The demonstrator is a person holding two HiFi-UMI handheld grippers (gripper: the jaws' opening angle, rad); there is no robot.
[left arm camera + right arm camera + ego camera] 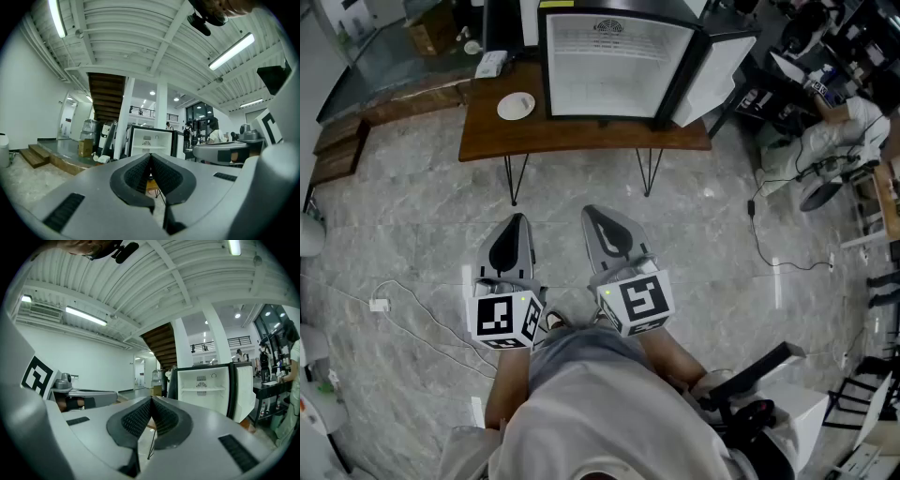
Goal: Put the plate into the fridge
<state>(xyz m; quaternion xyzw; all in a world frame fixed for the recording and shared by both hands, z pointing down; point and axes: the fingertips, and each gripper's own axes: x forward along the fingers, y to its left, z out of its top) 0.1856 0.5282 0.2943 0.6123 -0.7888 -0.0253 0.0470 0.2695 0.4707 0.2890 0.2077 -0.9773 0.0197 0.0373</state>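
Observation:
A small white plate [516, 106] lies on the left part of a brown wooden table [581, 137]. To its right on the table stands a small fridge [614, 64] with its door [712, 75] swung open to the right; its white inside shows in the left gripper view [151, 141] and in the right gripper view [206, 389]. My left gripper [517, 222] and right gripper [592, 212] hang side by side over the floor, well short of the table. Both are shut with nothing between the jaws.
The floor [412, 234] is grey marble with a white cable and plug [380, 305] at the left. Wooden steps [337, 145] lie at the far left. A person [844, 131] sits among chairs and desks at the right. A white box [490, 64] rests on the table's back-left corner.

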